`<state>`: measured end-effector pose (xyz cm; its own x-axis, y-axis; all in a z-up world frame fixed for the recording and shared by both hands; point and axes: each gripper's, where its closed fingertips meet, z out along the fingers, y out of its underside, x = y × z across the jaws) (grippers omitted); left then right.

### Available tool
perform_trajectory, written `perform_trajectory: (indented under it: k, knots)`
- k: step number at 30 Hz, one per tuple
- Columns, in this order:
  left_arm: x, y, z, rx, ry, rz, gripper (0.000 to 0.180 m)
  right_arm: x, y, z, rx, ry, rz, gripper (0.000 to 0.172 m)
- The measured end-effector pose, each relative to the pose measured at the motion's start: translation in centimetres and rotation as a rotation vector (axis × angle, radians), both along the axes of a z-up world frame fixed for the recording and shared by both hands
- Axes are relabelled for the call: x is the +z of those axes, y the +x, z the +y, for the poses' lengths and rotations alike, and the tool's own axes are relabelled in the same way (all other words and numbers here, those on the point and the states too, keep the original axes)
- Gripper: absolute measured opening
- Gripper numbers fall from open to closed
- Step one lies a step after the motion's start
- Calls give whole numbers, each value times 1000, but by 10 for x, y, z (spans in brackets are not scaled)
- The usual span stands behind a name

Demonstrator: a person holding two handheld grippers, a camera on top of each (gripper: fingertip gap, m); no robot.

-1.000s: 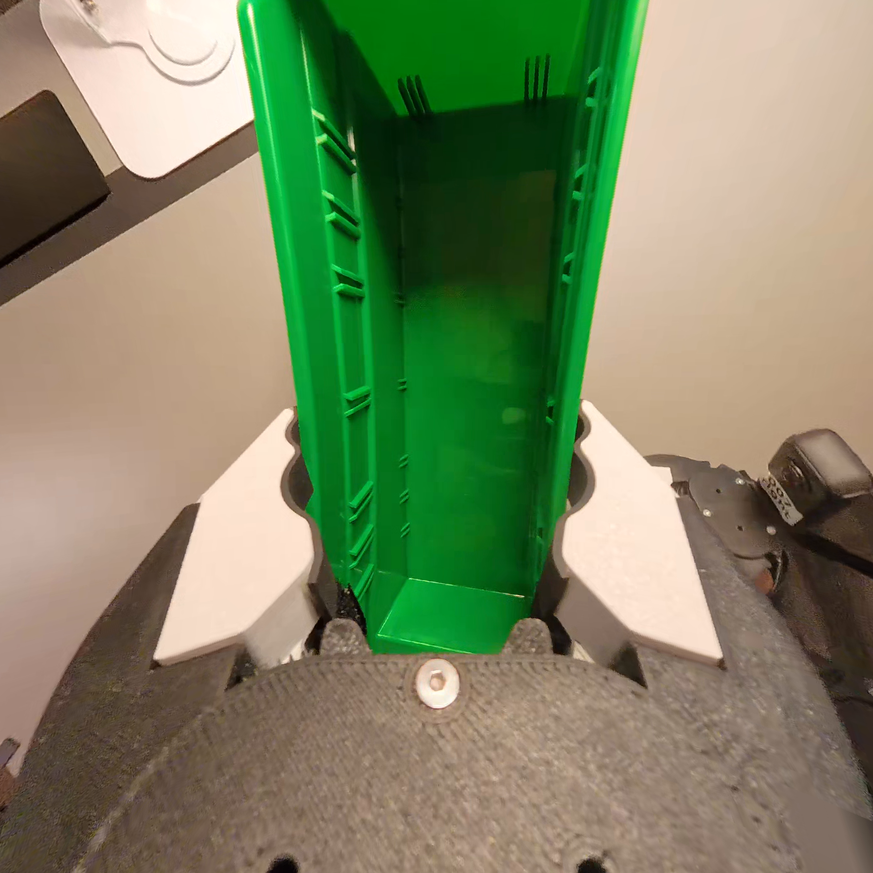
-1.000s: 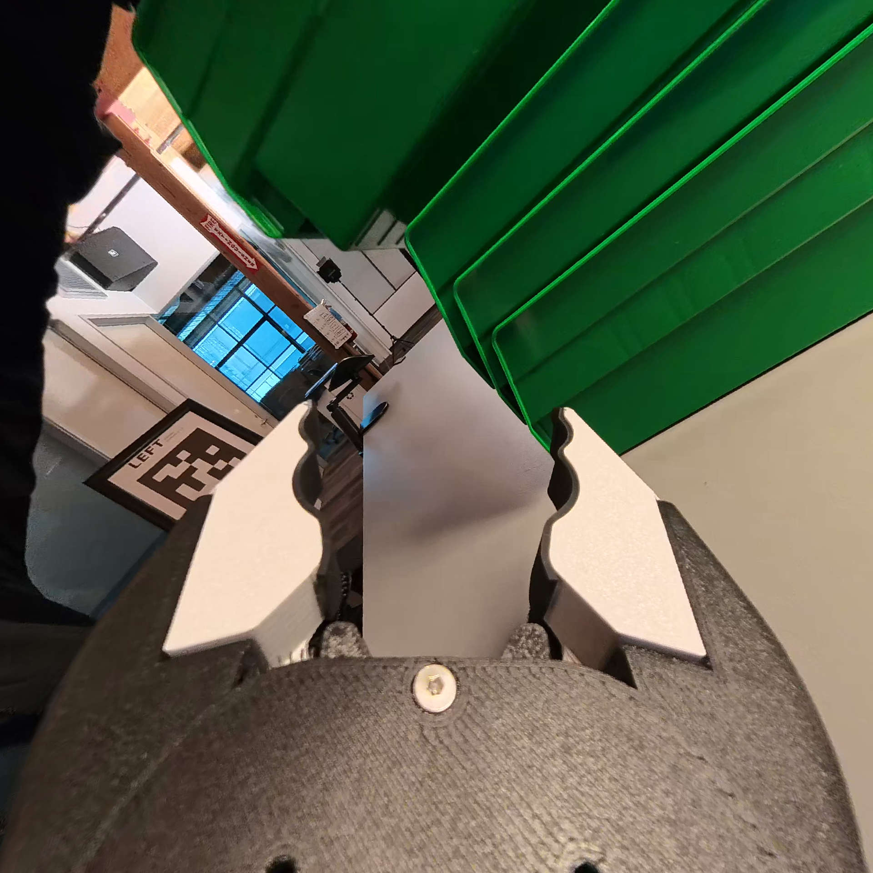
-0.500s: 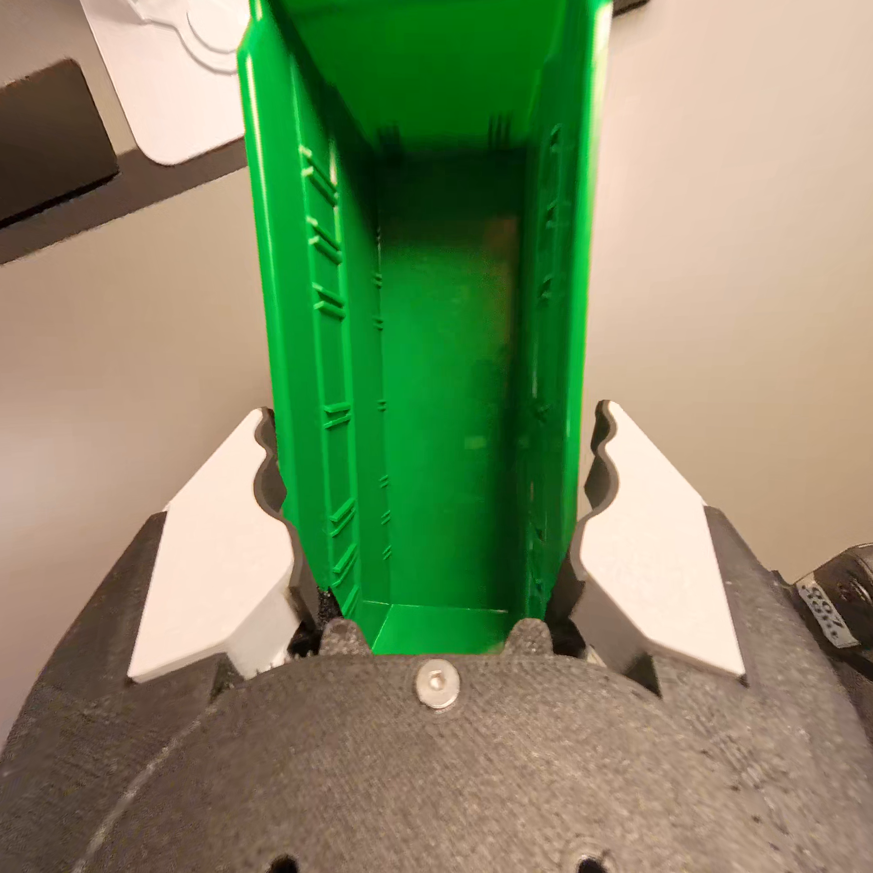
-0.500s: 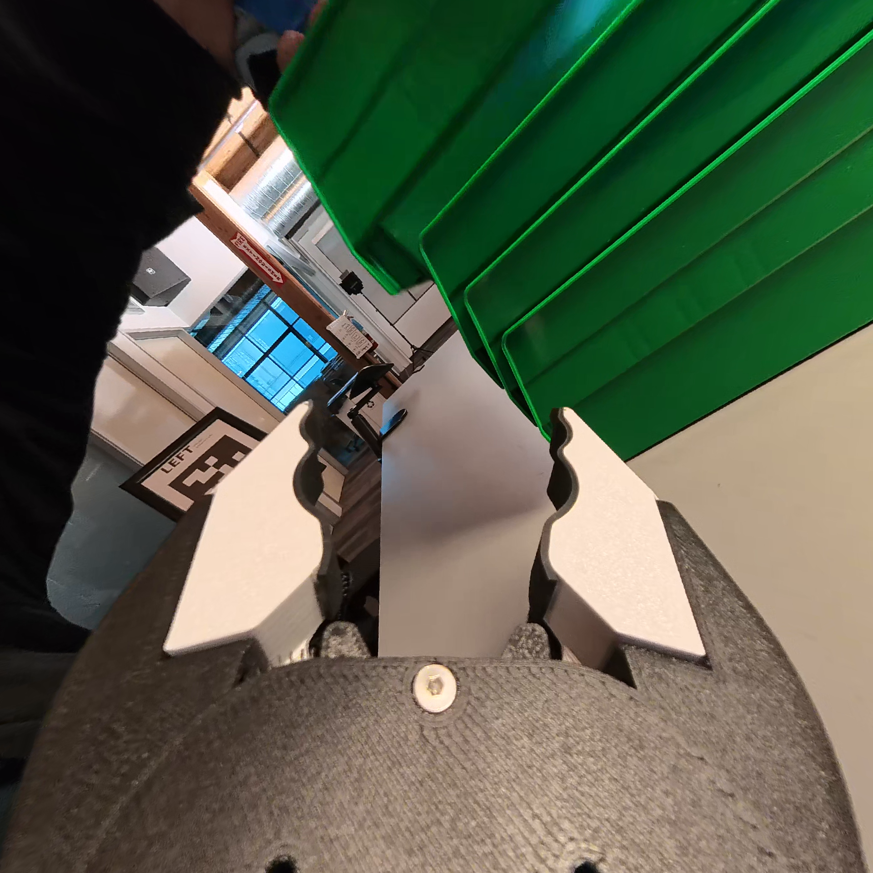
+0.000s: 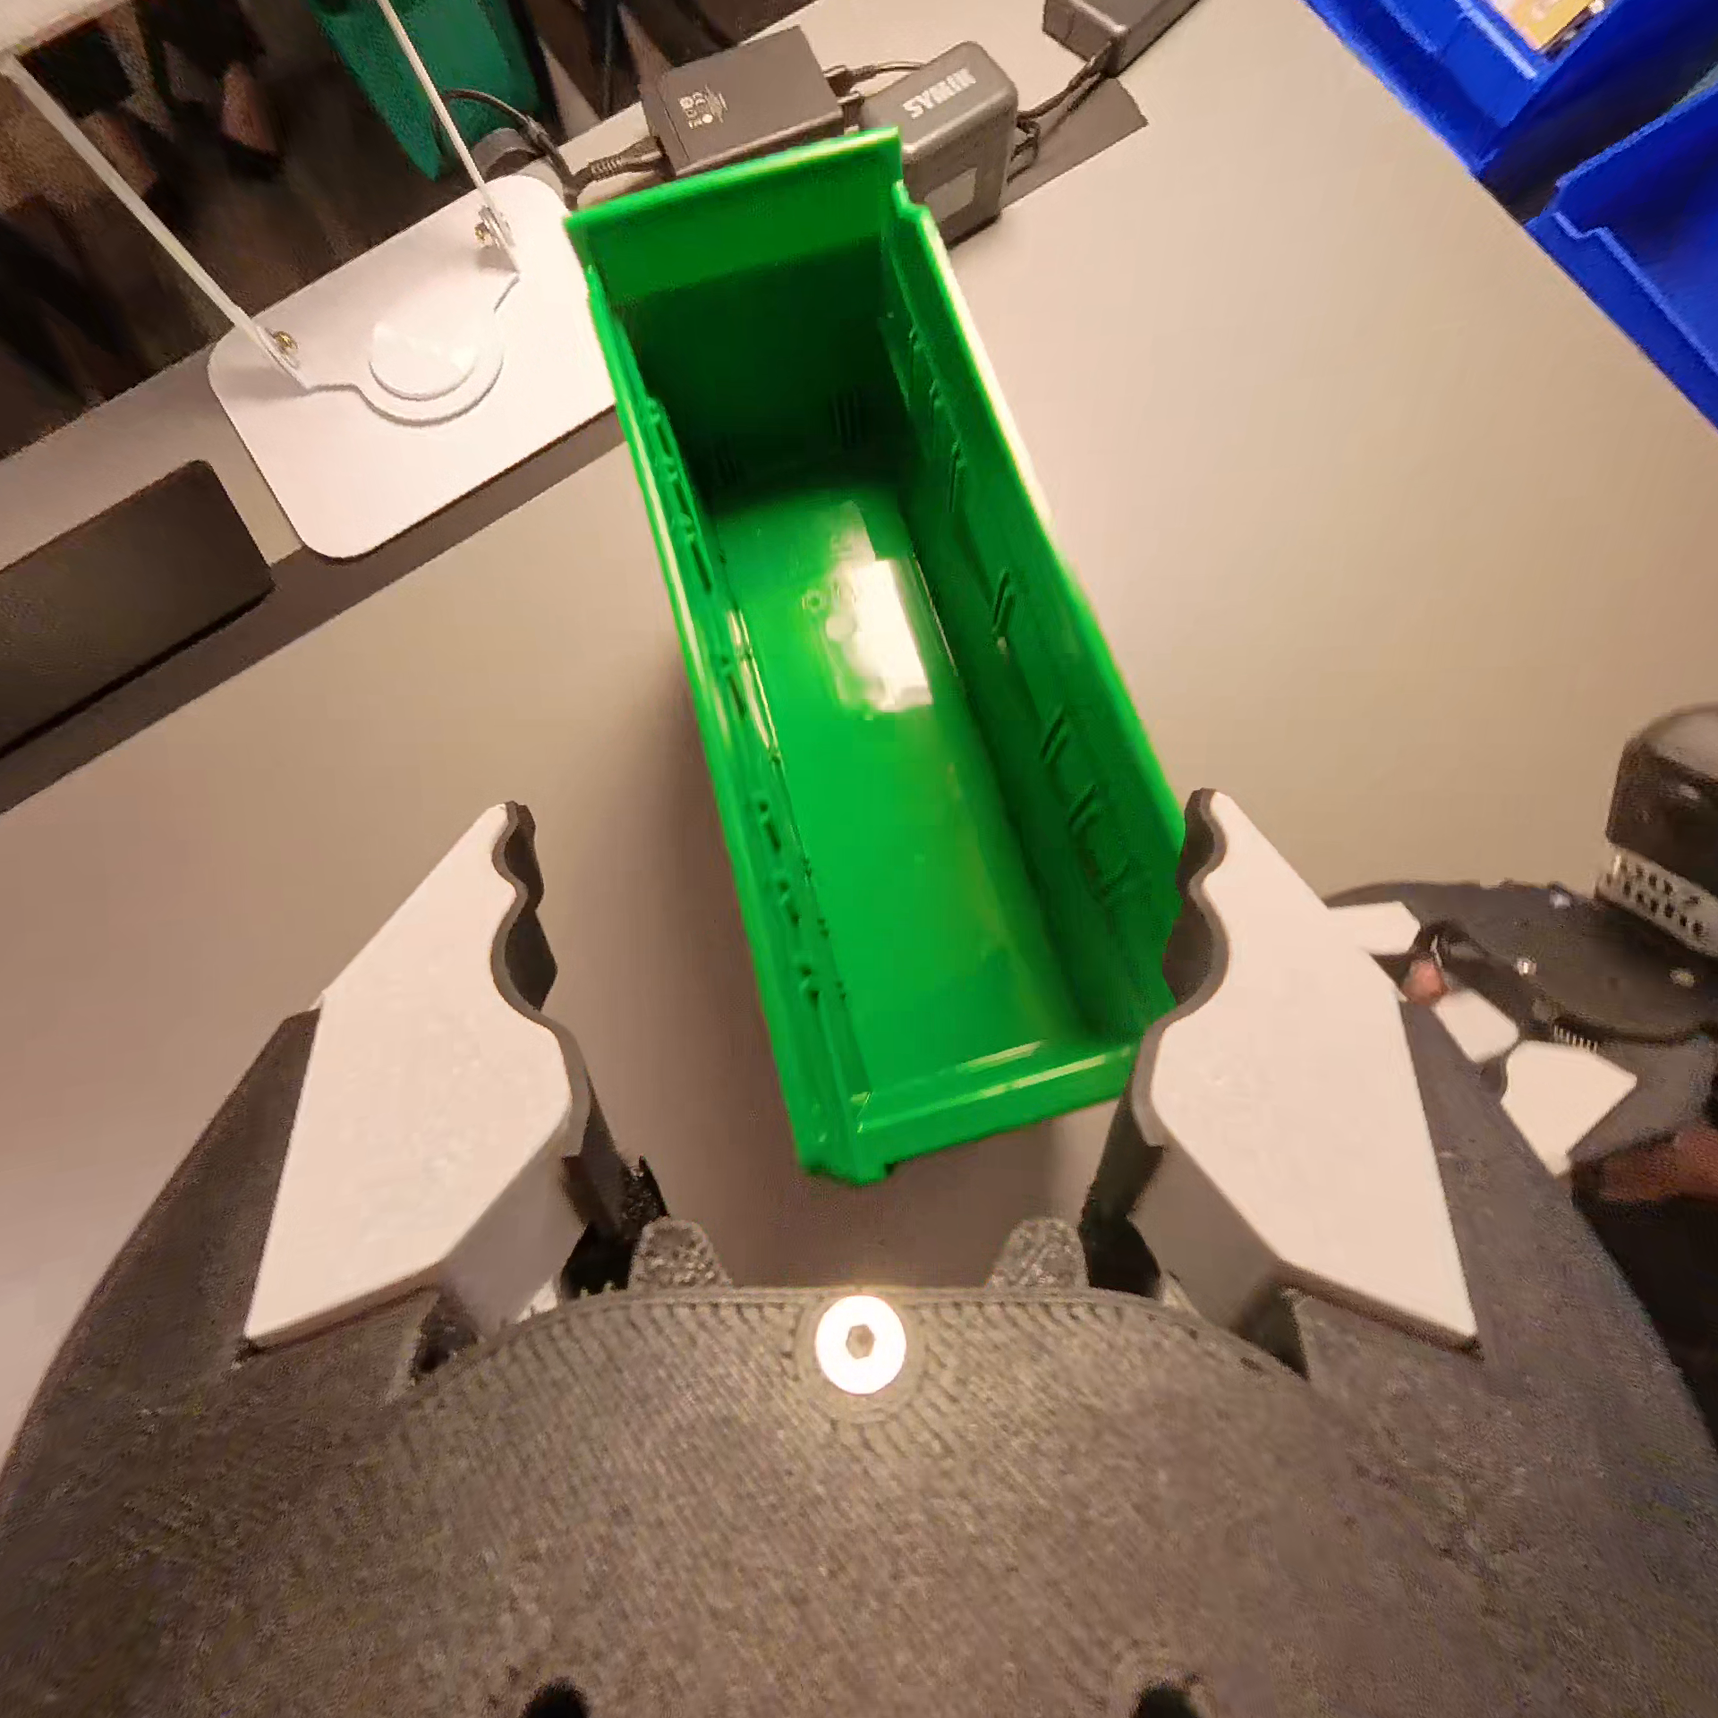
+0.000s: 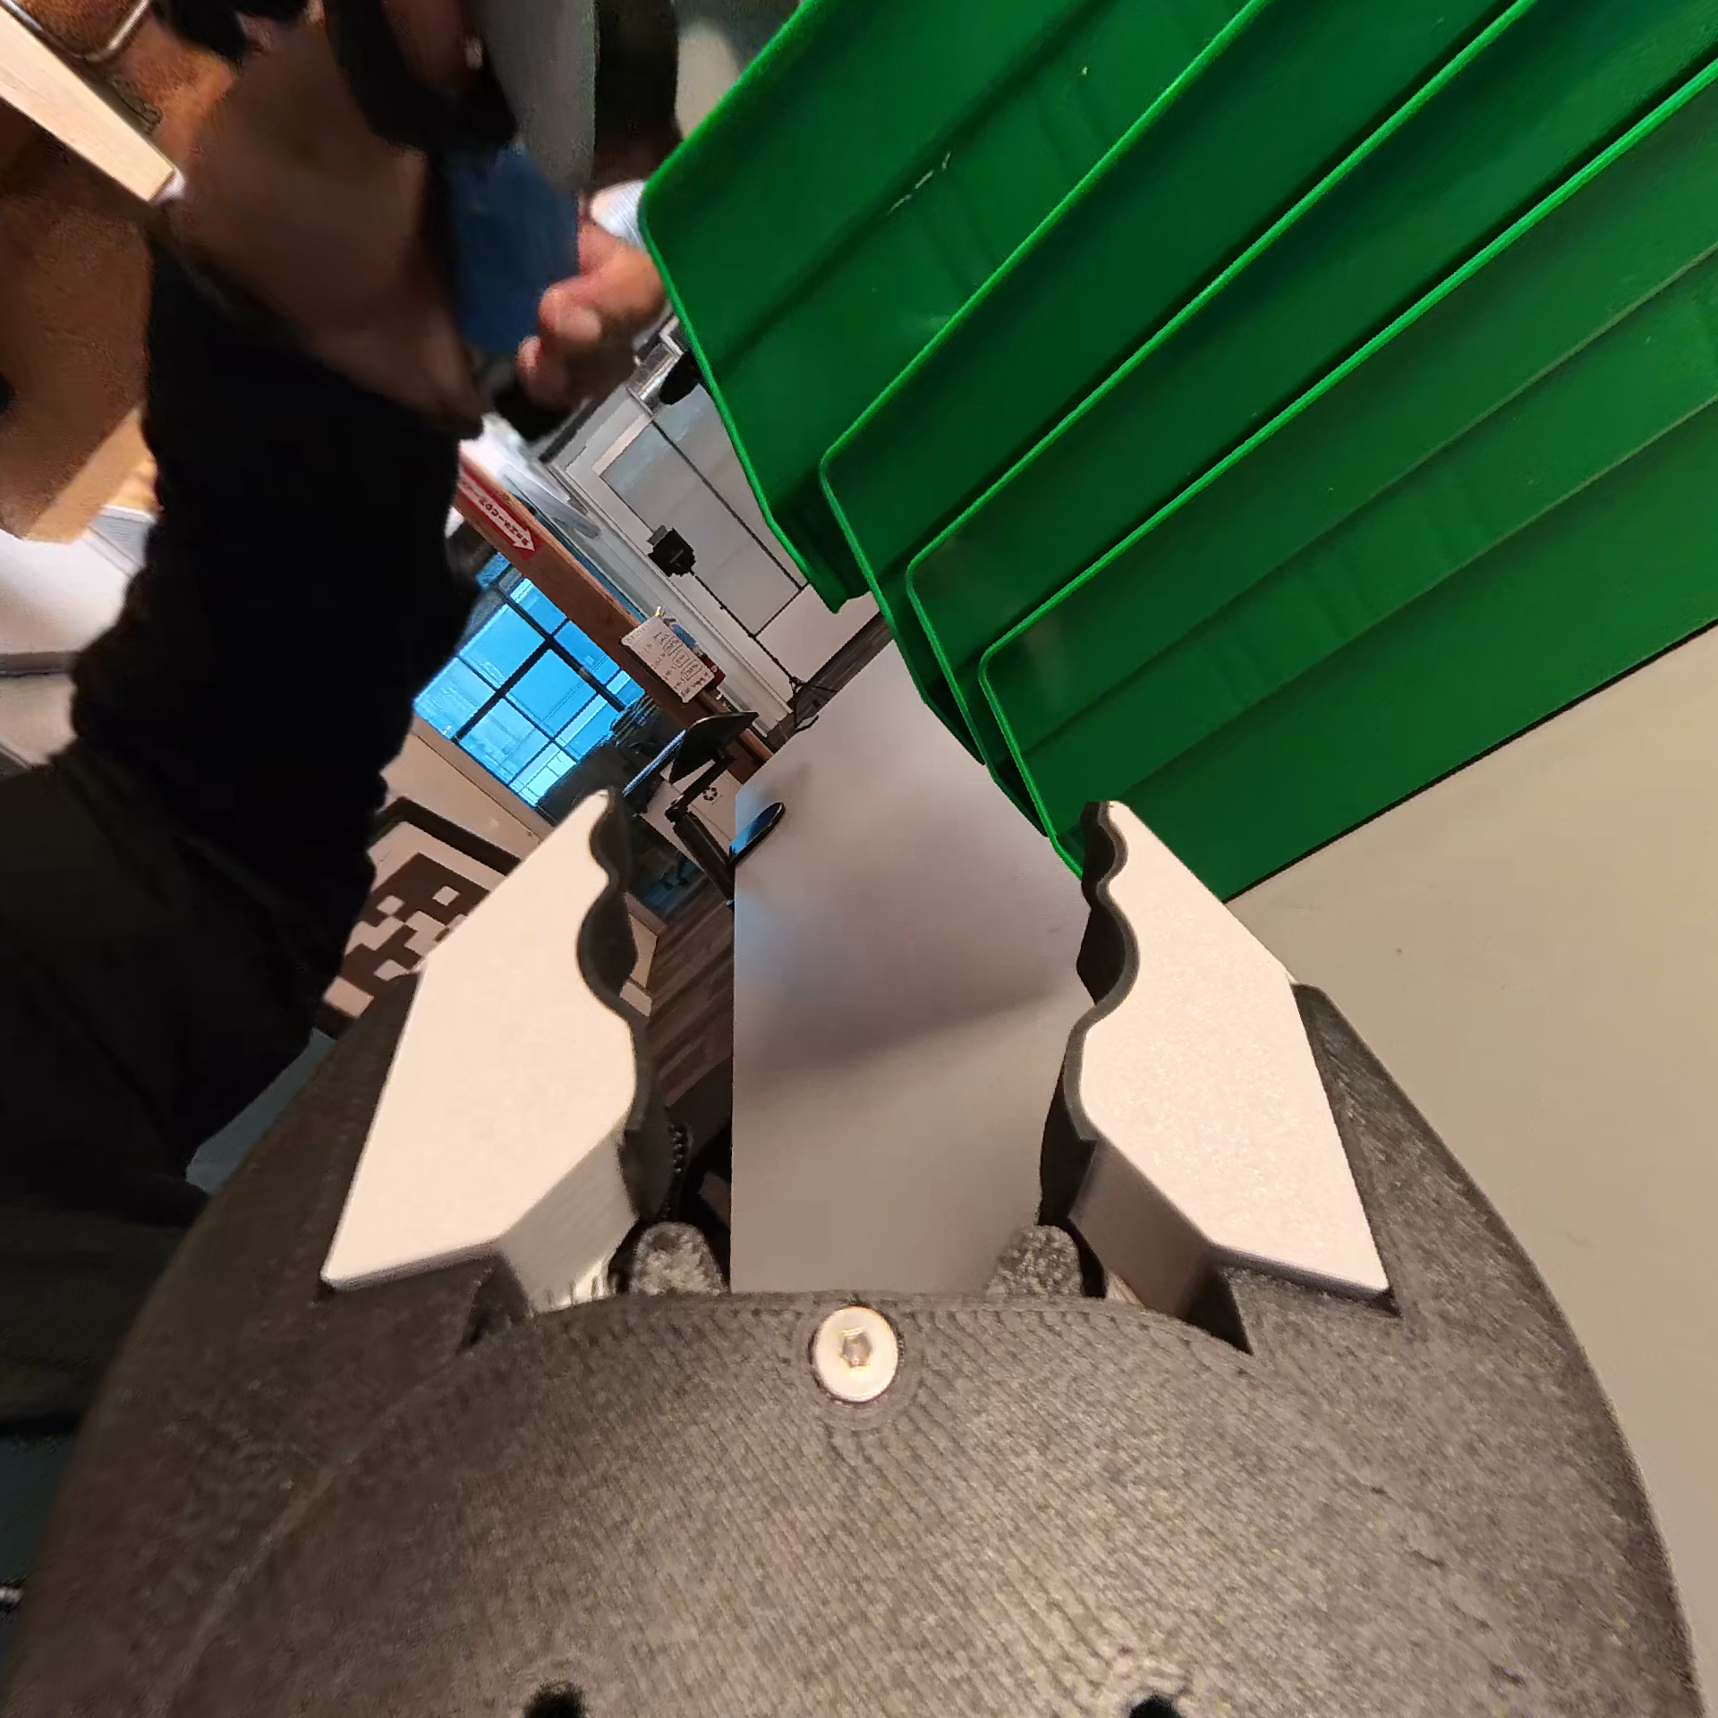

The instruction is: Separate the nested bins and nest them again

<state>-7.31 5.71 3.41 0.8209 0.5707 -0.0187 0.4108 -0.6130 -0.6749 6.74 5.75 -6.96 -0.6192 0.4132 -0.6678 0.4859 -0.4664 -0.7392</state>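
Left wrist view: left tool (image 5: 860, 916) spread wide, gripping nothing, above a single long green bin (image 5: 892, 669) lying open side up on the pale grey surface (image 5: 1348, 558). Clear gap between the left fingertip (image 5: 507, 865) and the bin's side; right fingertip just beside the bin's near corner, contact not certain. Beyond the bin, a white stand base (image 5: 390, 372), black power adapters (image 5: 744, 102) and, far right, blue bins (image 5: 1599, 139). Part of the other tool (image 5: 1580, 948) at the right edge.

Right wrist view: right tool (image 6: 855, 865) open, nothing between its fingers, low by the surface's edge (image 6: 883, 930). Stack of nested green bins (image 6: 1255, 418) tilted at upper right, its lowest rim right at the right fingertip (image 6: 1111, 837); touching or not cannot be told. Person in dark clothing (image 6: 232, 651) at left.
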Motion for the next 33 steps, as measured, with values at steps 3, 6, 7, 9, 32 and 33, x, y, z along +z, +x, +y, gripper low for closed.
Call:
perform_trajectory:
  k: [3, 6, 7, 9, 32, 33]
  knots:
    - [-2, 1, -34, -15, 126, -1, 135, 0, -1, 1, -19, 13, 6, 98]
    - [-1, -8, -70, -4, 296, 25, 134, -3, -4, 4, -59, 35, 4, 98]
    - [-2, -13, -82, 0, 349, 43, 133, -4, -7, 5, -80, 48, -1, 97]
    - [-16, -22, -103, -12, 419, 64, 132, -8, -14, 13, -157, 92, -10, 95]
    - [-155, -42, -95, -333, 521, -73, 122, -46, -49, 65, -659, 563, -193, 99]
    - [-155, -43, -95, -327, 523, -78, 123, -47, -47, 73, -685, 566, -204, 93]
